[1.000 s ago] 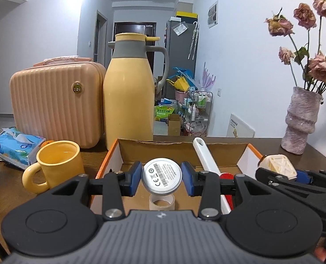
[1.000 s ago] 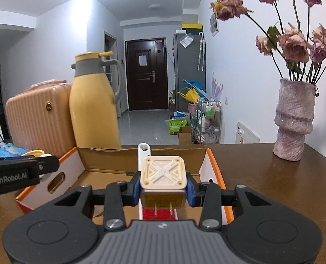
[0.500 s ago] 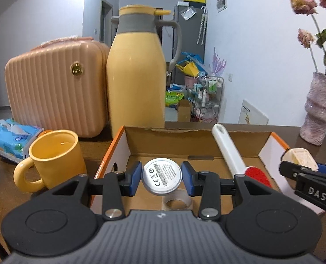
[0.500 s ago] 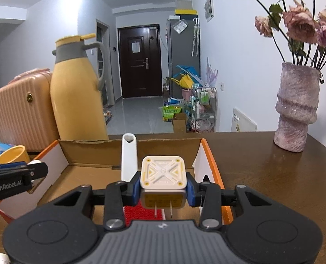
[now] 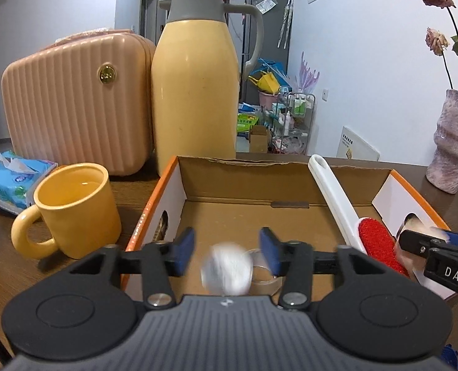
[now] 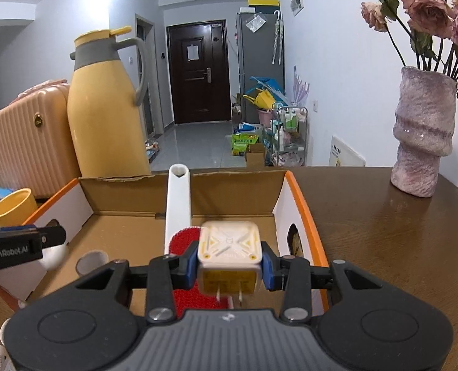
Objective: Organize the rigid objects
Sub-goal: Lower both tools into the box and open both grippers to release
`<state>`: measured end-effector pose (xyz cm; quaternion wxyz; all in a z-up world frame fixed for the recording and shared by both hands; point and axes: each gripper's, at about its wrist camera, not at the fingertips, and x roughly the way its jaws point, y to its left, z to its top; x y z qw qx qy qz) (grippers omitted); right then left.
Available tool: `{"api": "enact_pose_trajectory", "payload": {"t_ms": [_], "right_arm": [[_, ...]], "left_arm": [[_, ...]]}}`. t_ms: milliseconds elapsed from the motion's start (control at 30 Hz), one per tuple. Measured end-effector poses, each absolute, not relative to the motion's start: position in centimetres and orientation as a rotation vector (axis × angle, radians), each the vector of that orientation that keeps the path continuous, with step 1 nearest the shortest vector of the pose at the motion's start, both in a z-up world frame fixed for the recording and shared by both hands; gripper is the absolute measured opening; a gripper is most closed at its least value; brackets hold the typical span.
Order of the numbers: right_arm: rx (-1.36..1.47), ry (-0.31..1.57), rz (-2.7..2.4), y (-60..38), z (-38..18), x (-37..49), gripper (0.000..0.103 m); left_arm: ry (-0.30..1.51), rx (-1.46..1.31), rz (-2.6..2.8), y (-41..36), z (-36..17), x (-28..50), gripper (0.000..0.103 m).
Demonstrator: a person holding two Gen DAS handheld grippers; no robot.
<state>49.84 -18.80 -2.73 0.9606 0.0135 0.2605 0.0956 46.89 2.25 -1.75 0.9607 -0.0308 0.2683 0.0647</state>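
Note:
My left gripper point(image 5: 227, 252) is open over the cardboard box point(image 5: 247, 167). A white round disc point(image 5: 227, 269) is blurred between and below its pads, falling free. A clear tape roll point(image 5: 266, 273) lies on the box floor beside it. My right gripper point(image 6: 229, 266) is shut on a cream square plug adapter point(image 6: 229, 249) with its prongs down, held over the right part of the box point(image 6: 303, 207). A white-handled red brush point(image 6: 179, 204) lies in the box; it also shows in the left wrist view point(image 5: 337, 198).
A yellow mug point(image 5: 74, 207), a yellow thermos jug point(image 5: 194, 92), a peach ribbed case point(image 5: 74, 102) and a blue tissue pack point(image 5: 9, 176) stand left of and behind the box. A pink vase with dried roses point(image 6: 423, 133) stands on the brown table point(image 6: 383, 247) at the right.
My left gripper has opened and let go of the white disc, which is dropping into the box. Both grippers have moved forward and lower over the box; the right still holds the adapter.

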Motion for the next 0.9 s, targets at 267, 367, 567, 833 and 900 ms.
{"api": "enact_pose_trajectory", "payload": {"t_ms": [267,367,567,833,900], "right_arm": [[0.016,0.517,0.188,-18.7,-2.5,49.6,0.096],[-0.005,0.502,0.186,-18.4,-2.2,49.2,0.103],[-0.022,0.497,0.191,-18.0,-1.7,48.8,0.103],[0.001,0.486,0.181,-18.3,-0.7,48.0,0.103],[0.009,0.482,0.176,-18.4,-0.4,47.7,0.103]], "left_arm": [[0.485,-0.049,0.178,2.1,-1.0,46.0,0.103],[0.468,-0.047,0.176,2.1,-0.7,45.8,0.103],[0.461,-0.050,0.178,2.0,-0.3,45.5,0.103],[0.445,-0.069,0.176,2.4,0.6,44.1,0.103],[0.442,-0.065,0.174,2.5,0.7,43.7,0.103]]}}
